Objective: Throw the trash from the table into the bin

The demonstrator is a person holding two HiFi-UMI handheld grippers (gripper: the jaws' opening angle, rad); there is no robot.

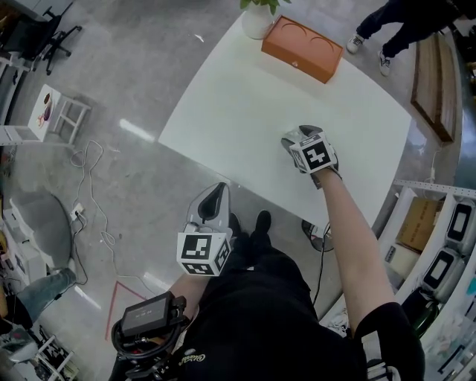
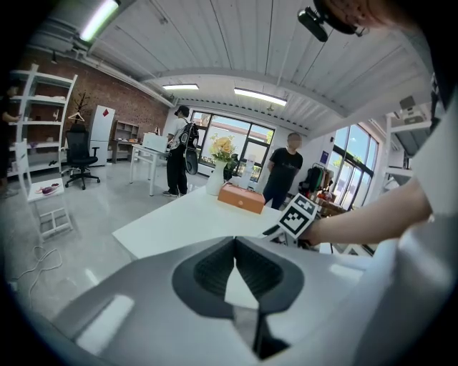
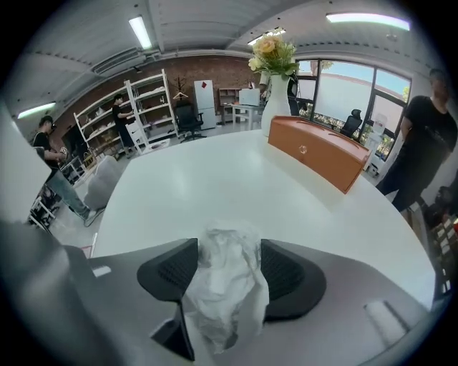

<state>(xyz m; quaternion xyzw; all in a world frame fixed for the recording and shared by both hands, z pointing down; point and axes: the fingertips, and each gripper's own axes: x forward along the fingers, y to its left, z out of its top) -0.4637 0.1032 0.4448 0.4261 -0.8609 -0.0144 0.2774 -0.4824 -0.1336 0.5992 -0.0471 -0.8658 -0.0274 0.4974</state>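
Note:
A crumpled white paper (image 3: 225, 286) sits between the pads of my right gripper (image 3: 227, 246) and touches both, so the gripper is shut on it. In the head view, my right gripper (image 1: 294, 138) points down at the near right part of the white table (image 1: 238, 111), with the paper mostly hidden under it. My left gripper (image 1: 216, 196) hangs off the table's near edge over the floor. It is shut with nothing in it; its tips (image 2: 234, 243) meet. No bin is in view.
An orange box (image 1: 301, 48) and a white vase with flowers (image 1: 256, 18) stand at the table's far end. A person's legs (image 1: 387, 22) are beyond the far corner. Cables (image 1: 89, 186) lie on the floor at left; shelving and boxes (image 1: 435, 231) stand at right.

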